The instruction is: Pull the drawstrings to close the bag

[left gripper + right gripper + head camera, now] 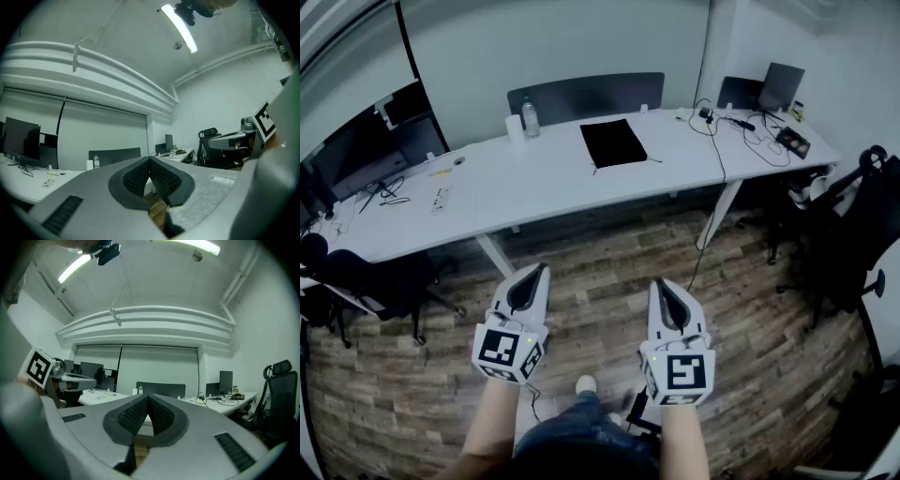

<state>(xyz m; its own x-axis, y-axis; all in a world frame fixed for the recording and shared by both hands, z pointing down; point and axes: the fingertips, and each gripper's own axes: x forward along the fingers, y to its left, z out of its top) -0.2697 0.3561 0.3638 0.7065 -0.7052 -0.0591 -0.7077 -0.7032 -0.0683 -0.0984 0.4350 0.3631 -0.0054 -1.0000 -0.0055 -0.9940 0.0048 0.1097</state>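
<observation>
A flat black drawstring bag [613, 142] lies on the long white table [534, 183], near its far edge, with thin strings trailing at its lower corners. Both grippers hang over the wooden floor, well short of the table. My left gripper [540, 268] is shut with nothing in it; its jaws meet at the tip [149, 159]. My right gripper [658, 282] is shut and empty too, its ribbed pads touching [148, 397]. Both point toward the table. The bag is hidden behind the jaws in both gripper views.
A water bottle [530, 118] and a white cup stand left of the bag. Cables and a laptop [780, 86] lie at the table's right end, a monitor [356, 150] and power strip at its left. Office chairs [853, 234] stand on the right and left.
</observation>
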